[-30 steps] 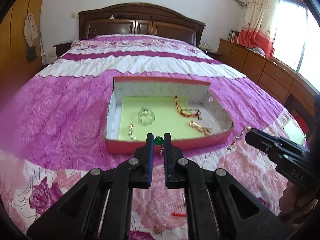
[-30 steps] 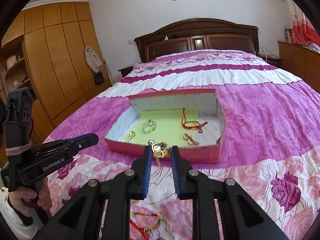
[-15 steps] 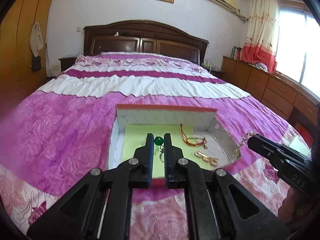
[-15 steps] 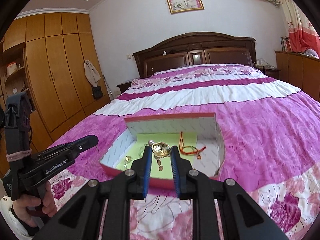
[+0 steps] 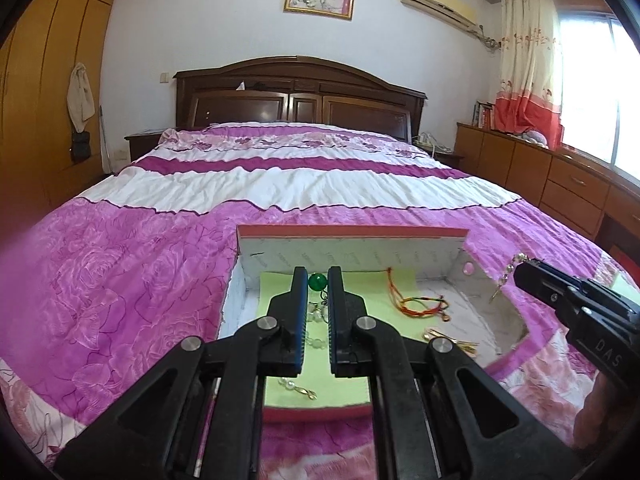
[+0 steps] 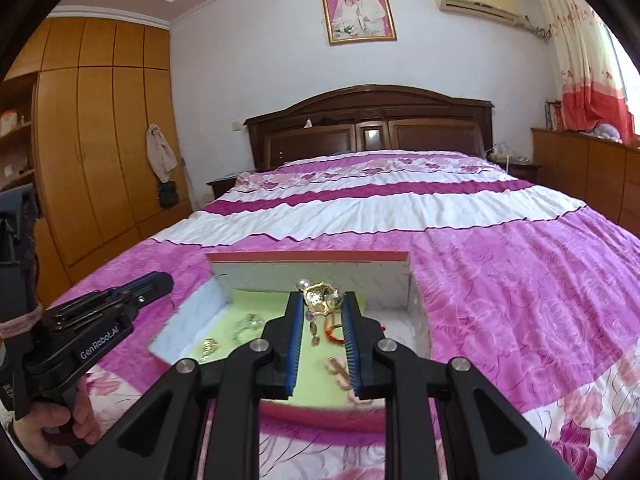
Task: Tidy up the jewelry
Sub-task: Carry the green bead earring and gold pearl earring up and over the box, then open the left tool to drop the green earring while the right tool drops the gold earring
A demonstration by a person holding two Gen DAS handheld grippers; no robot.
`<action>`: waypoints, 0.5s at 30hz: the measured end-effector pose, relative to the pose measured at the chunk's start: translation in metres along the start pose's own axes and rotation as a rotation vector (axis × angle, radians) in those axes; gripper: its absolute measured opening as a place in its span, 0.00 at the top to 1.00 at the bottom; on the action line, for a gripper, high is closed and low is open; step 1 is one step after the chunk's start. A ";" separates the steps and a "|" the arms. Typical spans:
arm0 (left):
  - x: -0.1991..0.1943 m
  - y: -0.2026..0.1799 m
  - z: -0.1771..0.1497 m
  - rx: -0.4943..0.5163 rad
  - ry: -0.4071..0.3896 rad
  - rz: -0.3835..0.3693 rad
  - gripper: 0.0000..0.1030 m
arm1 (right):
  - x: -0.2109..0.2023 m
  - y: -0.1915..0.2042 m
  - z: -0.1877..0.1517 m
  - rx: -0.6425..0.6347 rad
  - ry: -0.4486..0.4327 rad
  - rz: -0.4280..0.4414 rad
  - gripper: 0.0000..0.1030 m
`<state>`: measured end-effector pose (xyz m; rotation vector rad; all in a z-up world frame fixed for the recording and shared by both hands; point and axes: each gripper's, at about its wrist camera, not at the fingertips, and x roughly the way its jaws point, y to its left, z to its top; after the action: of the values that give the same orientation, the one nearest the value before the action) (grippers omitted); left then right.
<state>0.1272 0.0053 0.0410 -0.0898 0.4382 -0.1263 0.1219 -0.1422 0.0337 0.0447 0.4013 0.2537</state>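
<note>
Over the box (image 5: pixel 352 240) on the bed, the left tool (image 5: pixel 318 282) gripped a green bead pendant (image 5: pixel 318 281) and the right tool (image 6: pixel 322 300) a gold brooch (image 6: pixel 320 294); next, probably, both needed lowering and letting go.

White lettering reading "GenRobot.AI" runs along the side of the left gripper's black body (image 6: pixel 98 342), at about nine o'clock in the right wrist view. In the left wrist view, the letters "DAS" are stamped on the black body of the right gripper (image 5: pixel 608 350) at about four o'clock, cut off by the frame edge. The box's inner wall (image 5: pixel 352 258) carries a faint repeated print too small to read.
</note>
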 end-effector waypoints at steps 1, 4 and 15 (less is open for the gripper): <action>0.002 0.000 -0.002 0.000 -0.001 0.003 0.99 | 0.004 -0.001 -0.001 0.005 0.005 -0.002 0.79; 0.012 0.002 -0.007 0.002 0.018 0.017 0.99 | 0.014 -0.003 -0.005 0.003 0.027 -0.009 0.79; 0.044 0.007 -0.022 -0.031 0.180 0.015 0.99 | 0.050 -0.004 -0.024 -0.012 0.176 -0.027 0.79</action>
<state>0.1582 0.0051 0.0018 -0.1054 0.6209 -0.1130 0.1577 -0.1336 -0.0074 0.0054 0.5751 0.2341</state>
